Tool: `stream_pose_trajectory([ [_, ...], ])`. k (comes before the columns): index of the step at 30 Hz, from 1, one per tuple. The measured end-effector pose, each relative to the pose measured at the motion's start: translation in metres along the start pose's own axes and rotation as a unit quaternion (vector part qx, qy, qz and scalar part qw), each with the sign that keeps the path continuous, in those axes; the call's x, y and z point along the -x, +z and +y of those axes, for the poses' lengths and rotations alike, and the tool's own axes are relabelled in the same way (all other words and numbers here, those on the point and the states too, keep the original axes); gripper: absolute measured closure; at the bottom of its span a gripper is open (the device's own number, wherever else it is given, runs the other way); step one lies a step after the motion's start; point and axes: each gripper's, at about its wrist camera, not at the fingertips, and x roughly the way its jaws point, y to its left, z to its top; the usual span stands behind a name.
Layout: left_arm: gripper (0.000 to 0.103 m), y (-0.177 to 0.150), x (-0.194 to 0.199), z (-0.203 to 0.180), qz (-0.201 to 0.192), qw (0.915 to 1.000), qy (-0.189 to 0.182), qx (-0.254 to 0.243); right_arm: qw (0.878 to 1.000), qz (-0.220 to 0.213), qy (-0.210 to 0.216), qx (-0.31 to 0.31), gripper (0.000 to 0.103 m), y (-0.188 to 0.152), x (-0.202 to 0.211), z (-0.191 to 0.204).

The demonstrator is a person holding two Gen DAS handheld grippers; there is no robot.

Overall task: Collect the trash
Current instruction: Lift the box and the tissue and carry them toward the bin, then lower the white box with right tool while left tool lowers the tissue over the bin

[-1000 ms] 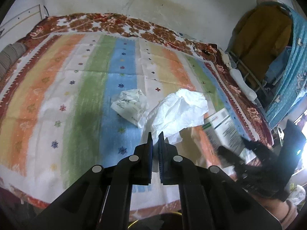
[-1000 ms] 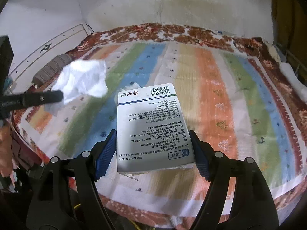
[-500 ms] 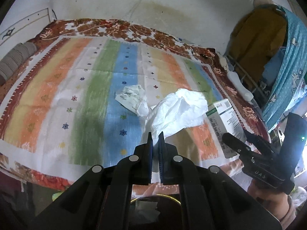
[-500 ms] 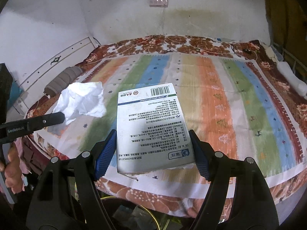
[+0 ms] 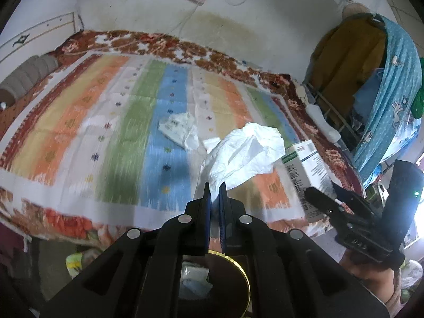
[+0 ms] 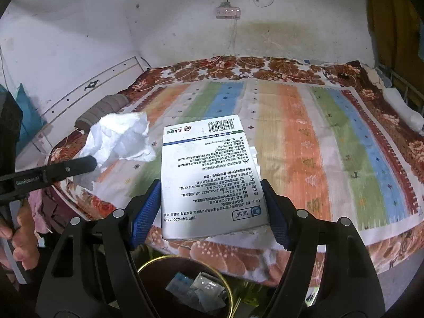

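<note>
My left gripper is shut on a crumpled white tissue, held off the bed's near edge; the tissue also shows in the right wrist view. My right gripper is shut on a white medicine box with printed text and a barcode; the box shows at the right of the left wrist view. A dark bin with a gold rim sits below both grippers and holds several wrappers; its rim also shows in the left wrist view. A crumpled printed wrapper lies on the bed.
The bed has a striped blanket over a red floral cover. A grey rolled pillow lies at the left. A rack with yellow and blue cloth stands at the right. A power strip hangs on the wall.
Both grippers have pulled back from the bed and risen, still holding tissue and box. The gold-rimmed bin has come into view below them.
</note>
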Motion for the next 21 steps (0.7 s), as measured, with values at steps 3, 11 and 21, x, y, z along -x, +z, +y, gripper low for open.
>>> stream_pose_trajectory([
  [3, 0.099, -0.008, 0.006, -0.002, 0.002, 0.9999, -0.013, 0.000, 1.000, 0.010, 0.008, -0.008, 0.034, -0.013, 0.003, 0.001],
  [11, 0.099, -0.034, 0.015, -0.010, -0.001, 0.9998, -0.004, -0.022, 1.000, 0.002, 0.002, 0.021, 0.034, -0.035, 0.018, 0.014],
  [21, 0.099, -0.069, 0.022, 0.003, 0.011, 0.9999, 0.001, -0.001, 0.999, 0.028, 0.011, 0.014, 0.034, -0.075, 0.023, 0.022],
])
